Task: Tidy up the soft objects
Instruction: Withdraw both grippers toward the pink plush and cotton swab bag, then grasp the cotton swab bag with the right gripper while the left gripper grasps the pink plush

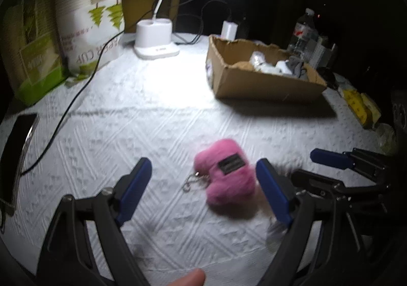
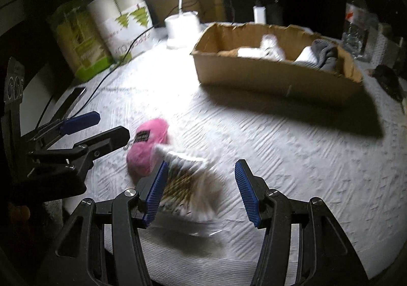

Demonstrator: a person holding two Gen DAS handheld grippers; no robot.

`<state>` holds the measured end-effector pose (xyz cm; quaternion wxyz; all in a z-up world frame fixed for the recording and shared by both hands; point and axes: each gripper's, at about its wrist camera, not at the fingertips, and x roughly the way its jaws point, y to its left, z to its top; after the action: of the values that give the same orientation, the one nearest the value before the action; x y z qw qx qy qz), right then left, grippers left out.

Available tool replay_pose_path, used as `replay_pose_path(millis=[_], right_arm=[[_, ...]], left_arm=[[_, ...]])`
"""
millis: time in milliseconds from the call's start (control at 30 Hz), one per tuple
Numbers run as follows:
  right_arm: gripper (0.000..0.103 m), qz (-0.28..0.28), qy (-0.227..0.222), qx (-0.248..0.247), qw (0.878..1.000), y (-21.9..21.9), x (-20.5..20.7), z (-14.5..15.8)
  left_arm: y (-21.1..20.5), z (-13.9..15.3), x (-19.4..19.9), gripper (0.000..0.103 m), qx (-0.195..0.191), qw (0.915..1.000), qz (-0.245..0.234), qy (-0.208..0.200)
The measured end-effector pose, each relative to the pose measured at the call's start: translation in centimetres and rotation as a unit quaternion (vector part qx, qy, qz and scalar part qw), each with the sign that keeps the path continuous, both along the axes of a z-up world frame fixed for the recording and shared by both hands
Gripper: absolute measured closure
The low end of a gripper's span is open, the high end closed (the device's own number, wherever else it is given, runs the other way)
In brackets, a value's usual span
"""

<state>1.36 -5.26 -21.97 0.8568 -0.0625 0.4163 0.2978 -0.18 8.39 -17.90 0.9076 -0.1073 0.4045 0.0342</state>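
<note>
Pink plush charm [image 1: 226, 179] lay on the white embossed cloth of the desk [image 1: 157, 118], well in front of the cardboard box [image 1: 257, 82] and nearer the viewer than the box's long shadow. Just beside the charm, on the side away from the phone, lay a second soft piece [image 2: 188, 184], white with brown-gold streaks; too blurred to say what it was.

Left gripper [image 1: 203, 189]: fingers spread wide, the charm between them but nearer the right-hand finger, no pad pressing on it. Right gripper [image 2: 201, 191]: fingers parted, empty, the streaked piece below and between them, its edge just beside the left-hand pad; contact could not be confirmed.

Handling, by judgement: the charm looked light, fuzzy and squashy, a lobed cushion shape with a small dark label patch on top and a thin metal chain [image 1: 193, 181] trailing off the side toward the phone. It should give under the pads and not slip much; the plump middle is the place to pinch, not the chain, which would let it swing. The streaked piece looked flat and limp, likely to drape, so a pinch across its bulk would suit better than one at an edge.

The box was stiff corrugated board with ragged rim, already holding white and grey soft items [image 2: 300, 53]. Behind it stood a clear water bottle [image 1: 304, 29]; off to its far side a white lamp base [image 1: 155, 39] and packs of paper cups [image 1: 86, 21].
</note>
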Motion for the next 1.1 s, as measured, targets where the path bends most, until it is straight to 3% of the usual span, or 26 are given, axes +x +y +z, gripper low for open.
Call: replay_pose_path(millis=[33, 333, 367, 433, 467, 733, 967, 1100], right_arm=[[0.038, 0.004, 0.004, 0.001, 1.000, 0.2, -0.1, -0.2], [0.038, 0.026, 0.037, -0.007, 0.999, 1.9, -0.1, -2.2], [0.040, 0.023, 0.039, -0.008, 0.999, 1.9, 0.0, -2.3], [0.053, 0.023, 0.038, -0.008, 0.999, 1.8, 0.1, -2.4], [0.054, 0.026, 0.037, -0.002, 0.999, 1.7, 0.1, -2.3], [0.056, 0.000, 0.027, 0.006, 1.000, -0.5, 1.2, -1.9], [0.056, -0.028, 0.019, 0.014, 0.999, -2.8, 2.2, -1.2], [0.056, -0.042, 0.018, 0.021, 0.999, -4.2, 2.9, -0.9]], left_arm=[[0.1, -0.2, -0.1, 0.018, -0.001, 1.0000, 0.001, 0.002], [1.0, -1.6, -0.4, 0.018, -0.006, 0.9998, 0.008, 0.018], [1.0, -1.6, -0.3, 0.018, -0.006, 0.9998, 0.006, 0.019], [0.7, -1.5, -0.1, 0.018, -0.006, 0.9998, 0.000, 0.018], [0.5, -1.6, 0.1, 0.018, -0.006, 0.9998, -0.004, 0.019], [-0.9, -1.7, 1.8, 0.018, -0.007, 0.9994, -0.027, 0.021], [-2.5, -3.1, 4.3, 0.019, -0.001, 0.9972, -0.054, 0.051], [-3.4, -3.4, 4.7, 0.019, 0.018, 0.9959, -0.068, 0.057]])
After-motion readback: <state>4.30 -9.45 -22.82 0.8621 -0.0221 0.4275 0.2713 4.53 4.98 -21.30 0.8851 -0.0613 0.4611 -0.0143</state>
